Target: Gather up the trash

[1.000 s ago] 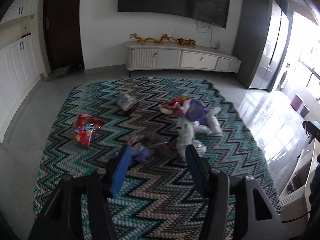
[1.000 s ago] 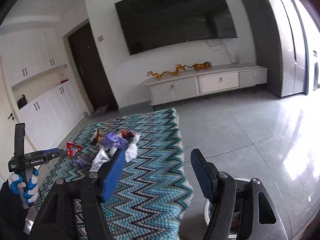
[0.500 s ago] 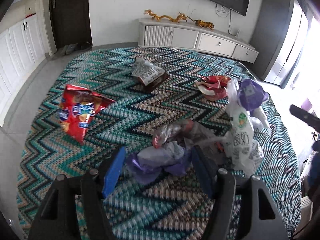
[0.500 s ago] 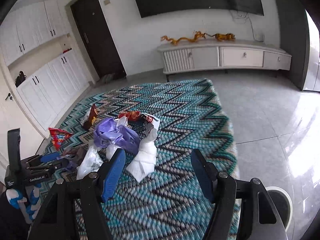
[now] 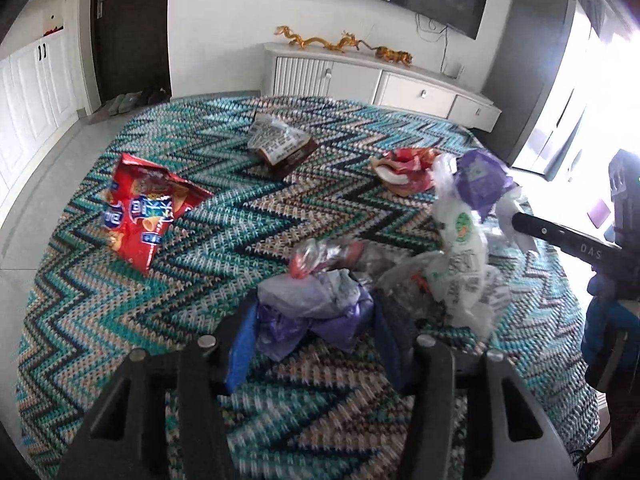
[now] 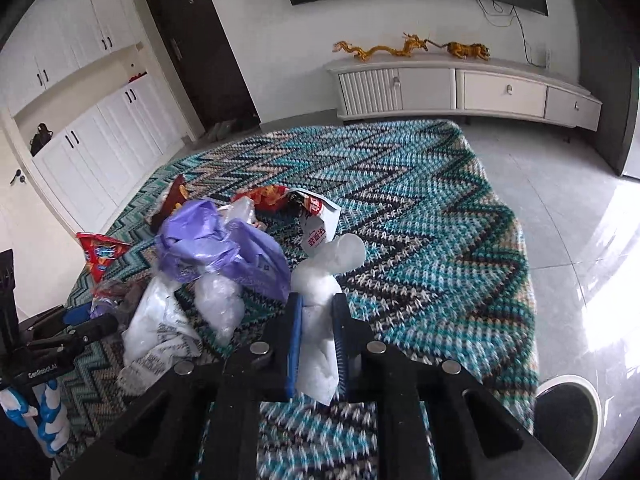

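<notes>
Trash scattered mid-rug on the zigzag teal rug (image 5: 224, 208). Nearest the left gripper (image 5: 312, 344): crumpled purple plastic bag (image 5: 316, 320) w/ a clear bag bunched on top, sitting between the blue fingers (image 5: 240, 356). Jaws spread around it, pads look right at its sides, but can't tell if actually clamped yet. Red snack bag (image 5: 140, 220) at approx 10 o'clock from it, blue/white print, text too blurry to read. Grey-and-brown wrapper (image 5: 280, 146) at 12, red wrapper (image 5: 404, 168) at approx 1. White printed bag (image 5: 464, 264) standing up at 2 w/ green round logo, purple bag on top.

Right gripper (image 6: 318, 344) clenched on white crumpled plastic bag (image 6: 320, 320), bag sticking up past the tips and hanging out below. White snack packet (image 6: 318, 224) at 12 w/ red label, Chinese characters, can't make them out. Trash bin (image 6: 568, 412) at approx 4, off the rug edge.

Left tool body reads "GenRobot.AI" in right view; right tool shows "DAS" in left view. Both tools low, angled down at the rug.
</notes>
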`<action>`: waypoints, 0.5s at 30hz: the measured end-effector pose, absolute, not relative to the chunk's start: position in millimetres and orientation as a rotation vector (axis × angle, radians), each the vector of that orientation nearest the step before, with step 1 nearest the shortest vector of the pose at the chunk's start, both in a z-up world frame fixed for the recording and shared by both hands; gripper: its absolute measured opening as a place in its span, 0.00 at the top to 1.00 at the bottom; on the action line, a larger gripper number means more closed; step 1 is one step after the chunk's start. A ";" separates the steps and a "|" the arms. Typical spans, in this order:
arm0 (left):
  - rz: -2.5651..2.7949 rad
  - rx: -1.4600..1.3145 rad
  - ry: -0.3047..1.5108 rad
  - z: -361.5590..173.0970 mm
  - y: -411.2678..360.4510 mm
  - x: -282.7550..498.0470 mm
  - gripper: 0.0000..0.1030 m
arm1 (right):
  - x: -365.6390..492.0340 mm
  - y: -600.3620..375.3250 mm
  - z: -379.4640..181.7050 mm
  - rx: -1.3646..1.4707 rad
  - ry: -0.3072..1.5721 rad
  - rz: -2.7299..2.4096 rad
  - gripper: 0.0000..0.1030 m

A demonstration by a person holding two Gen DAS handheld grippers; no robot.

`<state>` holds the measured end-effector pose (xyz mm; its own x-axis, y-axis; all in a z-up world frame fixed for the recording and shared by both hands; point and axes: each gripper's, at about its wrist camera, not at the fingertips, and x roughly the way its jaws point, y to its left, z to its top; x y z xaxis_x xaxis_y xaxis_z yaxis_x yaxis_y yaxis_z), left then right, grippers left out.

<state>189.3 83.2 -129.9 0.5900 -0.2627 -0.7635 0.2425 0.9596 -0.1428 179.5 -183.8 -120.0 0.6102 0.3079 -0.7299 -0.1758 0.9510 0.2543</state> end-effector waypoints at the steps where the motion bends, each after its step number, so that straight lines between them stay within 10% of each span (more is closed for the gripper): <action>1: -0.297 -0.028 0.882 -125.4 83.1 184.2 0.51 | 170.9 -186.1 -115.0 0.158 0.858 0.284 0.87; 15: -0.541 0.019 0.731 -48.5 -0.2 128.6 0.52 | 46.9 -271.0 -49.8 0.277 0.683 0.208 0.87</action>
<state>128.6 -0.2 -48.5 0.6141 -0.4631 -0.6391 0.4761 0.8632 -0.1680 46.9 -271.0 -49.8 0.7571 0.2785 -0.5909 -0.0983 0.9428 0.3184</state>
